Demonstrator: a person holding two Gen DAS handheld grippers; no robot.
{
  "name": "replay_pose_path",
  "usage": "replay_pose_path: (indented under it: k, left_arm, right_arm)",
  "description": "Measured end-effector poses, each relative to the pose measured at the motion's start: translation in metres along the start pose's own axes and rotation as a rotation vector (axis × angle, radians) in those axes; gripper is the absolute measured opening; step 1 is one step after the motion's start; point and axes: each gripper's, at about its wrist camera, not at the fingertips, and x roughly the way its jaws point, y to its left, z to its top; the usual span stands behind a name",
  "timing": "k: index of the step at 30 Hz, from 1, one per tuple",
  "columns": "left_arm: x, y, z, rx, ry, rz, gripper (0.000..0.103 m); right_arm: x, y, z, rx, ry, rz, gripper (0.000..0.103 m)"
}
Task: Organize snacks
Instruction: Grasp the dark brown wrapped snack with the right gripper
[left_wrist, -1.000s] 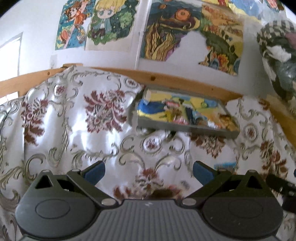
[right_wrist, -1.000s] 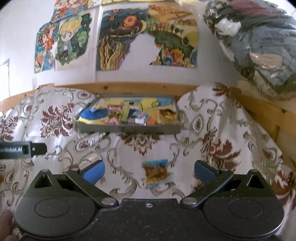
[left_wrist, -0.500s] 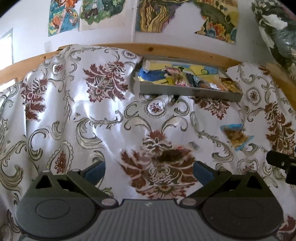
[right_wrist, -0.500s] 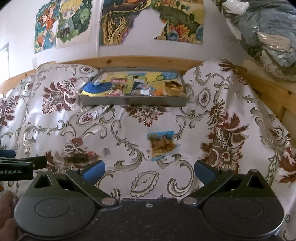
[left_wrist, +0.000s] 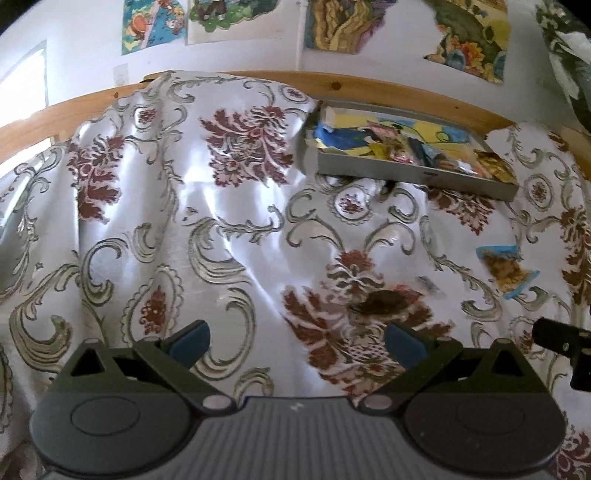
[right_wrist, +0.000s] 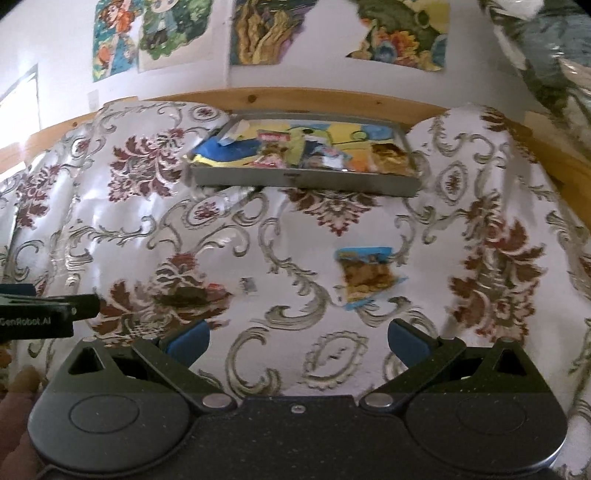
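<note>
Risk: snack packet (right_wrist: 367, 277) lies flat on slippery draped cloth (right_wrist: 258, 236); spread, empty jaws of right gripper (right_wrist: 298, 338) and left gripper (left_wrist: 298, 338) may pinch fabric instead.

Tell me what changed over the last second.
Both cameras tilted down, showing more of the cloth. Left gripper and right gripper stayed open and empty. The loose snack packet still lies on the cloth, and the tray of snacks by the wooden rail has not moved.
</note>
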Motion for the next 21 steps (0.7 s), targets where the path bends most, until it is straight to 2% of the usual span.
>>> replay_pose_path:
  k: [7, 16, 21]
  left_arm:
    - [0.005, 0.016, 0.009, -0.034, -0.035, 0.034, 0.103]
    - [0.013, 0.036, 0.023, -0.112, -0.098, 0.067, 0.103]
    - [0.016, 0.043, 0.028, -0.145, -0.132, 0.08, 0.103]
  right_arm:
    - [0.017, 0.01, 0.014, 0.022, 0.015, 0.046, 0.102]
    - [0.048, 0.023, 0.028, 0.118, 0.06, 0.137, 0.102]
    - [0.072, 0.032, 0.028, 0.215, 0.12, 0.202, 0.092]
